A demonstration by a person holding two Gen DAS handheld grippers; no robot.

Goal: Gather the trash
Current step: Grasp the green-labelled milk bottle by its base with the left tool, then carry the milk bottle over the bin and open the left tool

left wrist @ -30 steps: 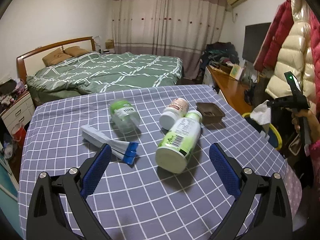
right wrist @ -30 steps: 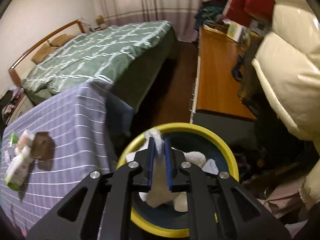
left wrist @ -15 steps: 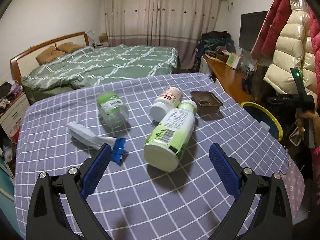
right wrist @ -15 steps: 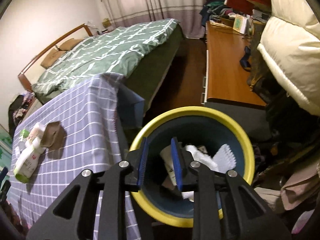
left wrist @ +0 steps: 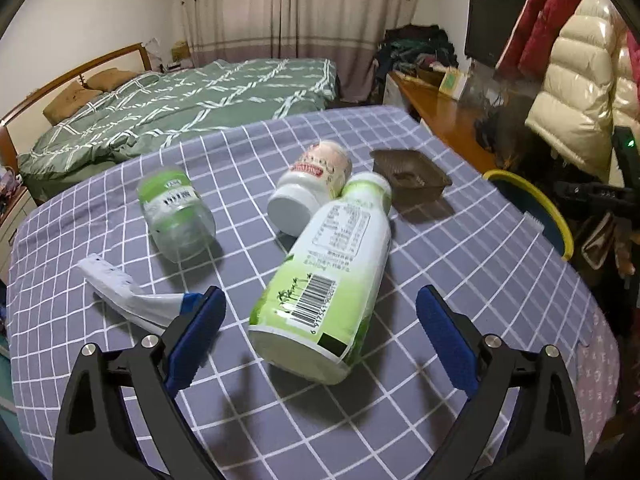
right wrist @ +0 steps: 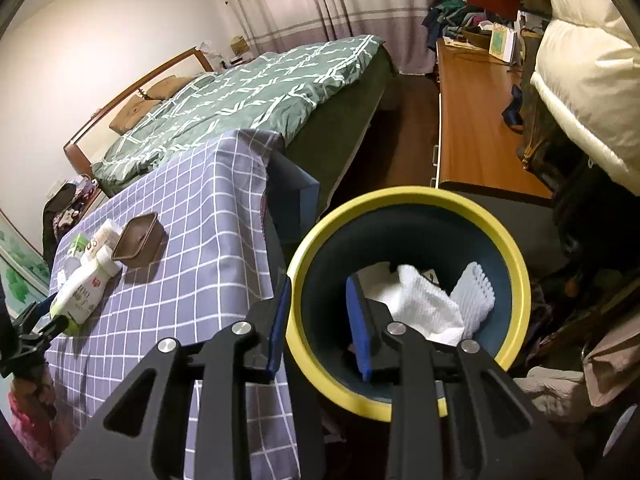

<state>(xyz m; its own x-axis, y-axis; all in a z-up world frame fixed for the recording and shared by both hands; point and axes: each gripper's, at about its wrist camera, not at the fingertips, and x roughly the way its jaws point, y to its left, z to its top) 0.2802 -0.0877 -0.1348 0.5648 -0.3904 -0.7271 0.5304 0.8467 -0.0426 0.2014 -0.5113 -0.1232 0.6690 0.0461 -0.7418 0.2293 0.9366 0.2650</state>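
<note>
A green-and-white bottle [left wrist: 324, 276] lies on the purple checked tablecloth [left wrist: 460, 264], just in front of my open, empty left gripper [left wrist: 318, 332]. Beside it lie a white pink-labelled jar [left wrist: 310, 184], a clear green-labelled jar [left wrist: 176, 212], a brown plastic tray [left wrist: 410, 176] and a white-and-blue wrapper [left wrist: 128, 296]. My right gripper [right wrist: 320, 320] is open and empty over the rim of the yellow-rimmed blue bin [right wrist: 404, 304], which holds white tissue [right wrist: 424, 308]. The bottle [right wrist: 78, 292] and tray [right wrist: 138, 240] also show in the right wrist view.
The bin [left wrist: 532, 204] stands on the floor off the table's right edge. A green bed [left wrist: 180, 104] lies behind the table. A wooden desk [right wrist: 476, 128] and hanging coats [left wrist: 576, 92] are at the right.
My right gripper opened and dropped the tissue into the bin, then drew back toward the table. My left gripper moved closer to the green-and-white bottle.
</note>
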